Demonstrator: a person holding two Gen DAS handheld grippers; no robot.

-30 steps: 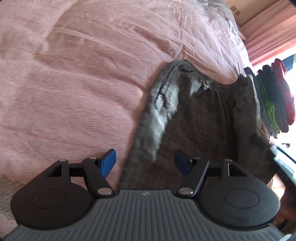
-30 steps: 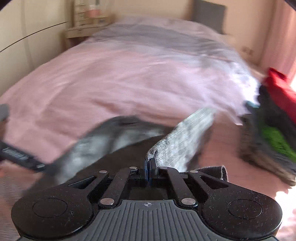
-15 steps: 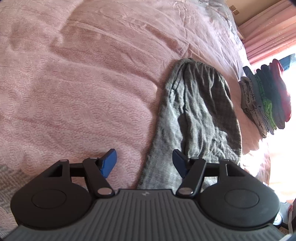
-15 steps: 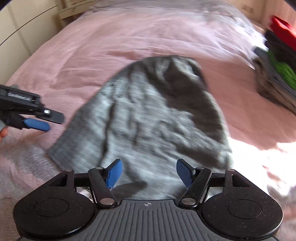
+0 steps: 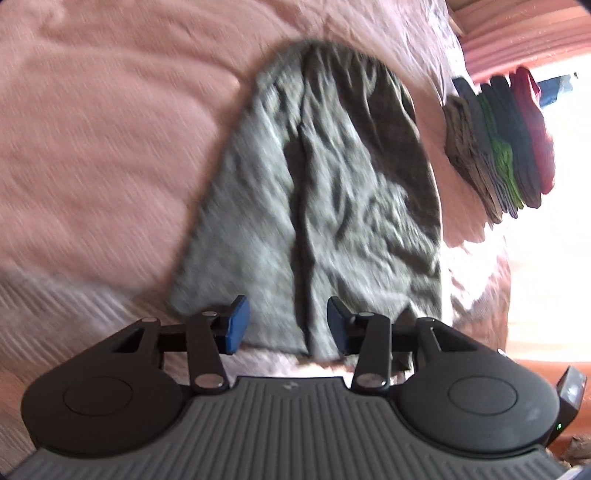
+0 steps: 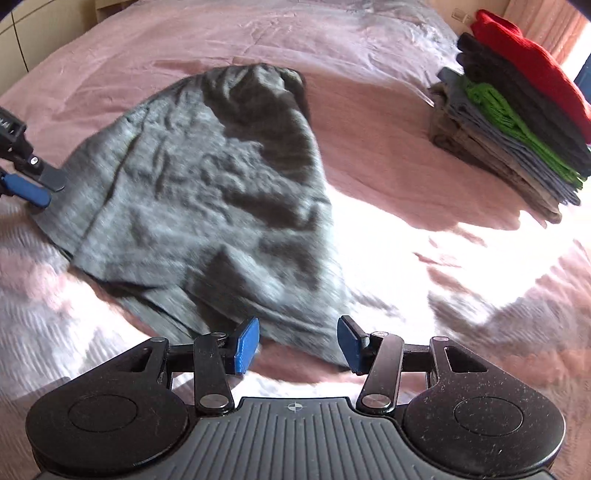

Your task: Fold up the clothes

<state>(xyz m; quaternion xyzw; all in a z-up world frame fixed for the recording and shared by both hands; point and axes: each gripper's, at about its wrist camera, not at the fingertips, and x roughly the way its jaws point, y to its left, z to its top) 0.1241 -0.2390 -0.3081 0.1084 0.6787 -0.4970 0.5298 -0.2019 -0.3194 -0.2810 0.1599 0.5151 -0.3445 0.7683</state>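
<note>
Right gripper parted, pink bedspread, folded stack

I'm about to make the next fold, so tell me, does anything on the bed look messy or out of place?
Only the grey garment: it lies heavily wrinkled on the pink bedspread, and its near hem is uneven, with a lower layer sticking out past the top one. The stack of folded clothes beside it looks tidy.

Home bedroom, pink bedspread, stack of folded clothes, pink curtains
</note>
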